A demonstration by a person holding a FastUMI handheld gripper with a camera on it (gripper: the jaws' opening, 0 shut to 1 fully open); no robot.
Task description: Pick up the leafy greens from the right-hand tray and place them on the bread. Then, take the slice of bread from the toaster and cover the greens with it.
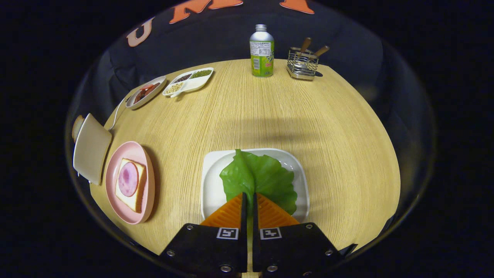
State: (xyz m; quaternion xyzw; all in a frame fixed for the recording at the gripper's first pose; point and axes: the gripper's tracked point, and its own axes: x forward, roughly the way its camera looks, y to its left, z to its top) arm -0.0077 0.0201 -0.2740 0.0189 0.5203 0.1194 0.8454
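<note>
Fingers (249, 200) nearly together, only a thin slit showing between them, and they are pinching the stem end of the leafy greens (259, 178). I am reading this as a grip on the leaf at its near edge, both fingers pressing on it.

Greens are lying on the white tray (211, 181), spreading away from the fingers toward 12 o'clock. Whether the leaf is lifting off the tray yet, I cannot tell.

Bread (136, 193) with a round pink slice of meat (127, 178) on it is sitting on the pink plate (148, 173), at roughly 9 o'clock from the fingers, well apart from the tray. Toaster (91, 148) is standing just beyond the plate at about 10 o'clock, a slice of bread (77, 126) peeking at its far side.

Far end of the surface (308, 123): divided dish (189, 81) and small oval dish (146, 92) at 11 o'clock, bottle (261, 51) at 12, wire rack (303, 63) at 1.

Step in hand, as I am judging it: the pick of the greens, first part of the task. Placing and the toaster slice are not yet done.

Next move is calling for a straight lift clear of the tray rim, then a carry toward 9 o'clock, keeping the limp leaf from folding, and setting it flat over the meat.
</note>
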